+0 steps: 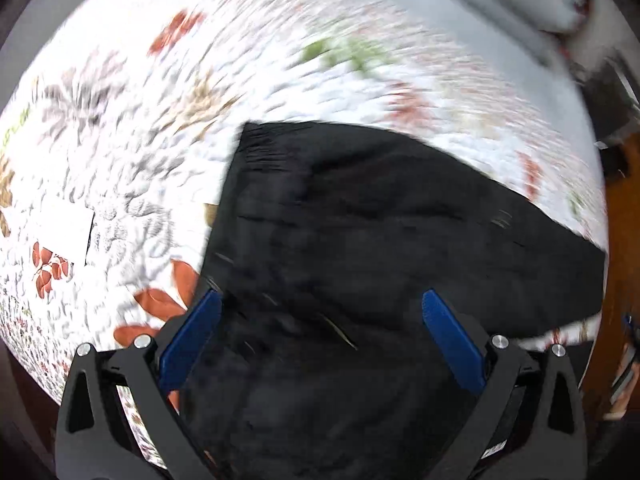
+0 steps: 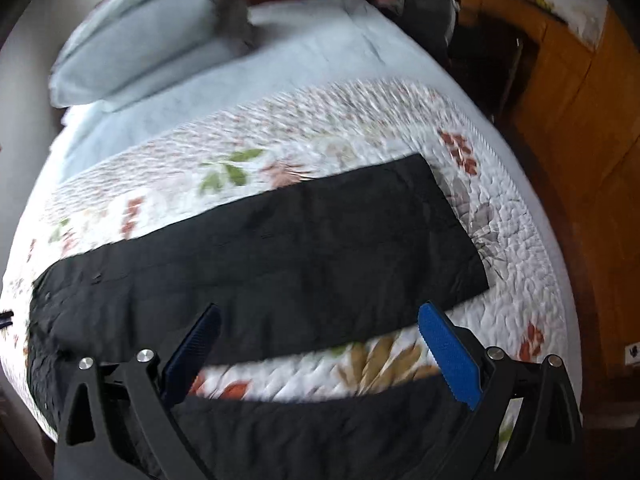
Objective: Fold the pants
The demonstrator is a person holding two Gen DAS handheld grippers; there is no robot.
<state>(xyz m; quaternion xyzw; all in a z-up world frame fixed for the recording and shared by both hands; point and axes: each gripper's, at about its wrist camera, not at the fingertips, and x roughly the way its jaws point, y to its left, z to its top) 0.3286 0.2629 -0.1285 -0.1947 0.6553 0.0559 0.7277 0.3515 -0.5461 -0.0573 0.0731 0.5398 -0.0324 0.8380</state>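
the black pants lie spread on the flowery quilt of the bed, legs apart, so the folding looks barely begun. the left claw and the right claw are both wide open above the pants, holding nothing.

Bright, soft daylight fills both my fisheye views, motion-smeared throughout, heavily bowed and dark at the rims.

Both wrist views look down, close over the quilt; shared: black pants, floral quilt.
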